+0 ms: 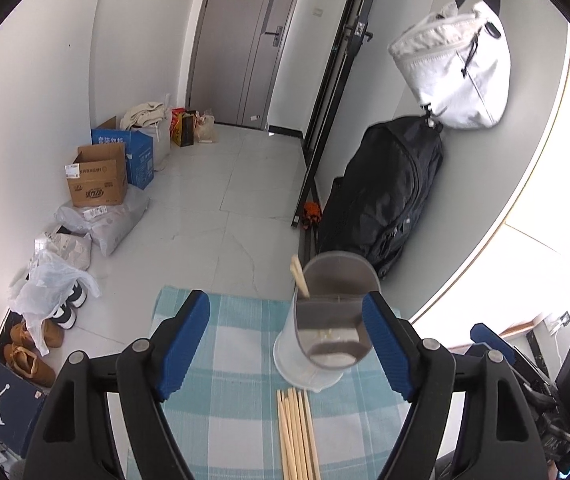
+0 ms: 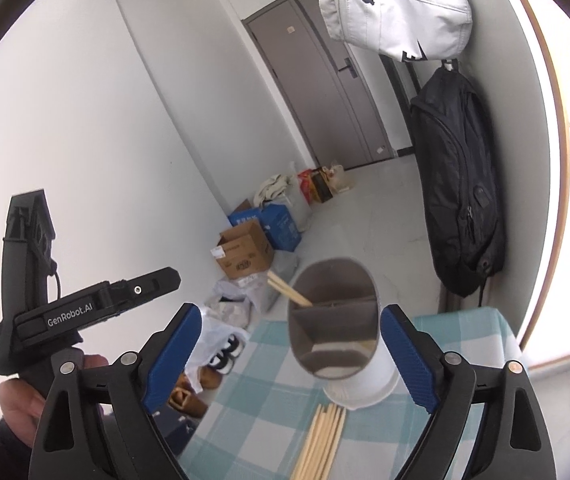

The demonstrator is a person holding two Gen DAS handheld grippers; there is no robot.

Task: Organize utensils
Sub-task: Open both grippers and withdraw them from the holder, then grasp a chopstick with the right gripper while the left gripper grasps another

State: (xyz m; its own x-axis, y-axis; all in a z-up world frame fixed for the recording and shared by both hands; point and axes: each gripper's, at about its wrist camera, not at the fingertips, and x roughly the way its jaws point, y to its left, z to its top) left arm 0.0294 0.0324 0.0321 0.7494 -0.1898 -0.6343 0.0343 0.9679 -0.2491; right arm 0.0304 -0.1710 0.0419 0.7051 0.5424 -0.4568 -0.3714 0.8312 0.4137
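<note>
A white divided utensil holder point(image 1: 317, 344) stands on a teal checked cloth point(image 1: 237, 380). It also shows in the right wrist view point(image 2: 359, 376). A pair of wooden chopsticks point(image 1: 300, 278) leans out of its rear compartment point(image 2: 287, 290). Several loose wooden chopsticks point(image 1: 297, 436) lie on the cloth just in front of the holder point(image 2: 323, 440). My left gripper point(image 1: 285, 344) is open and empty above the cloth, its right finger beside the holder. My right gripper point(image 2: 289, 356) is open and empty, with the holder between its fingers farther ahead.
The cloth's far edge drops to a tiled floor point(image 1: 245, 184) with cardboard boxes point(image 1: 97, 178), bags and shoes point(image 1: 37, 356) along the left wall. A black backpack point(image 1: 385, 196) and a white bag point(image 1: 457, 72) hang on the right wall. The left gripper's body point(image 2: 65, 312) shows in the right view.
</note>
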